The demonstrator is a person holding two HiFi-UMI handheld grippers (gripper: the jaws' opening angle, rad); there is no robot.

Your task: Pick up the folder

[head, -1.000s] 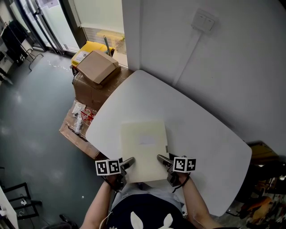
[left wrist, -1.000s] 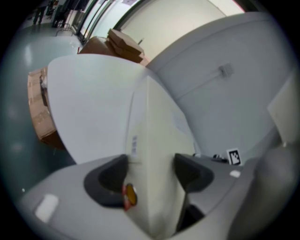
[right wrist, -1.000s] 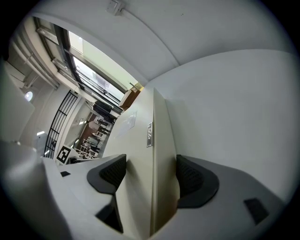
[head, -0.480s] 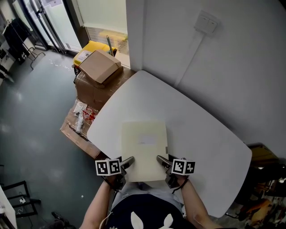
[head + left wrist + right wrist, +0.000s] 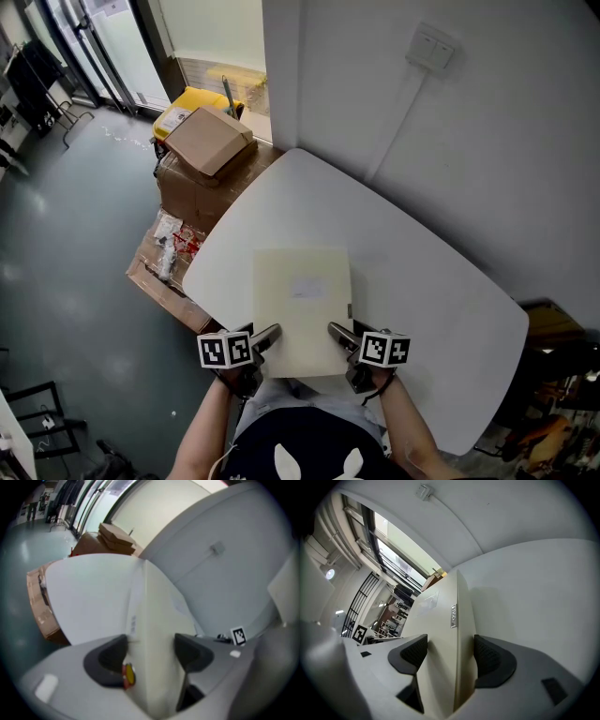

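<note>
A pale cream folder (image 5: 302,305) lies near the front edge of the white rounded table (image 5: 422,272). My left gripper (image 5: 265,339) holds its near left corner and my right gripper (image 5: 339,337) its near right corner. In the left gripper view the folder (image 5: 159,616) runs edge-on between the two dark jaws of the left gripper (image 5: 150,644), which press on both its faces. The right gripper view shows the same: the folder (image 5: 440,616), with a small label on its spine, is pinched in the right gripper (image 5: 450,646).
Cardboard boxes (image 5: 202,150) are stacked on the floor beyond the table's left edge, with a yellow bin (image 5: 187,101) behind them. A white wall with a switch plate (image 5: 431,45) runs along the table's far side. Flattened cardboard and litter (image 5: 164,248) lie below the boxes.
The folder sits slightly higher in the head view than a second ago. Both grippers stay at its near corners.
</note>
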